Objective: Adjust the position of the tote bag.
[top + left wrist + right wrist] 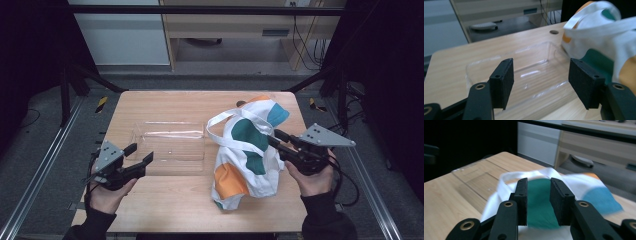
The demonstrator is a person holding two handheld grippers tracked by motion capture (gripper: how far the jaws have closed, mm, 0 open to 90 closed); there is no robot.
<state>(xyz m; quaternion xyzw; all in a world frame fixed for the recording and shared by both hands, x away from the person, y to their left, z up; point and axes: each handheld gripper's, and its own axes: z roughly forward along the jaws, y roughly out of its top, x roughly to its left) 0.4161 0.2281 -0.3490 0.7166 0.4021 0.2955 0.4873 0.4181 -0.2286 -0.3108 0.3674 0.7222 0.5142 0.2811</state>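
A white cloth tote bag [245, 150] with green, orange and teal patches lies crumpled on the right half of the wooden table [165, 105], its handles looped toward the left. A clear plastic tray [170, 145] sits left of it, touching the bag's edge. My right gripper [273, 136] points at the bag's right side. In the right gripper view its jaws stand a little apart [538, 200], with green fabric [539, 202] seen beyond the gap and no pad pressing on it. My left gripper [141, 152] is wide open [541, 80] just off the tray's near left corner [531, 62], with nothing between its jaws.
A small round hole [553, 32] marks the tabletop behind the tray. Metal rails [40, 165] run along both sides of the table. A wooden shelf unit [235, 30] stands beyond the far edge. Bare wood lies in front of the bag and tray.
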